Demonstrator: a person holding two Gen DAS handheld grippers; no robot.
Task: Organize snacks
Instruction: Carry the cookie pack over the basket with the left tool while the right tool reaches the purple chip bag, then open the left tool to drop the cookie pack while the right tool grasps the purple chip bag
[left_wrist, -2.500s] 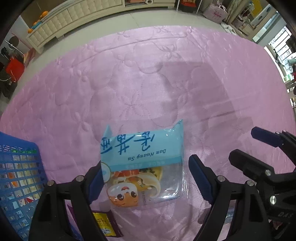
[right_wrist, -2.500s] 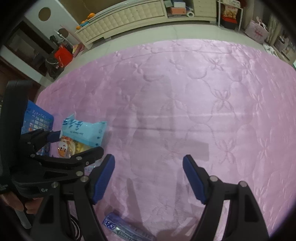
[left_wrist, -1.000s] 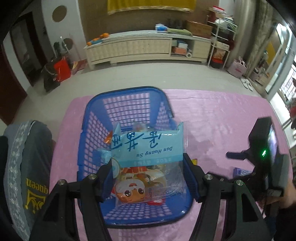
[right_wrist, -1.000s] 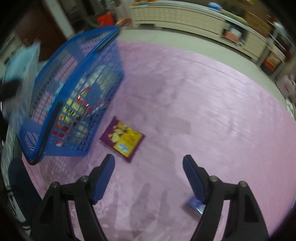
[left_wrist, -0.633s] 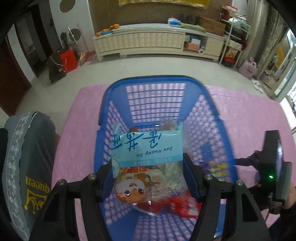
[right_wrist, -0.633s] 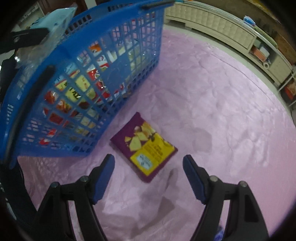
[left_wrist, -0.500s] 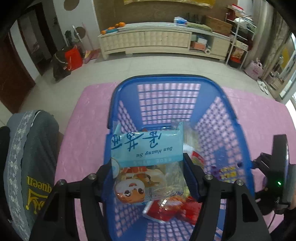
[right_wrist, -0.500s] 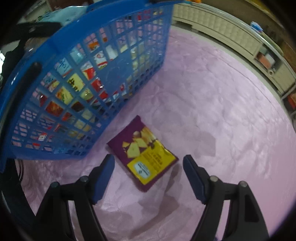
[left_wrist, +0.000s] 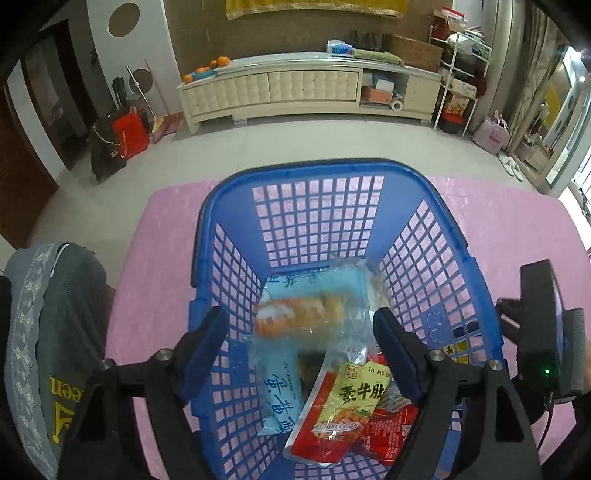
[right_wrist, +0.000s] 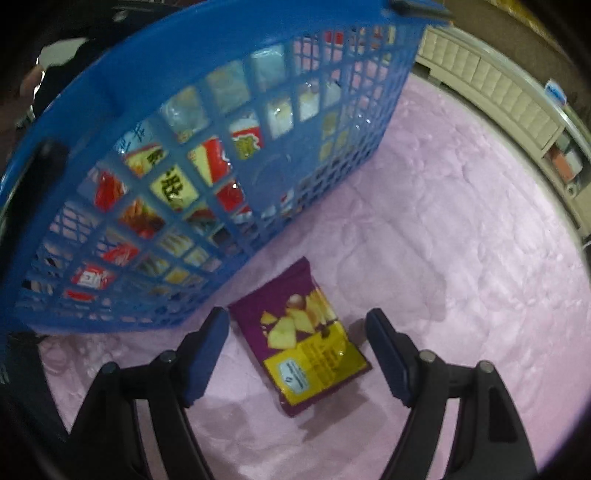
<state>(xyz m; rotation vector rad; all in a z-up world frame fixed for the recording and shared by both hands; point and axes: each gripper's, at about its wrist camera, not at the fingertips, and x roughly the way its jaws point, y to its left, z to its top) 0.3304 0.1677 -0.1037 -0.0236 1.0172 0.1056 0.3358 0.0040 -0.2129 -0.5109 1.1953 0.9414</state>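
Over the basket (left_wrist: 476, 284), the left gripper (left_wrist: 301, 330) has just been opening; its jaws stand wide, and the blurred blue packet (left_wrist: 314, 317) lies loose between them above red packets (left_wrist: 343, 402). Right gripper (right_wrist: 297, 330) gapes, straddling the purple bag (right_wrist: 301, 332) on the pink cloth (right_wrist: 461, 229) beside the basket.

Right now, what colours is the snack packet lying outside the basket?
Purple and yellow packet; right wrist view.

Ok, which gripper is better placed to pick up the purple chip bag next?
Right. The right gripper hangs open directly over the purple chip bag on the pink cloth. The left gripper, just opened, is over the blue basket.
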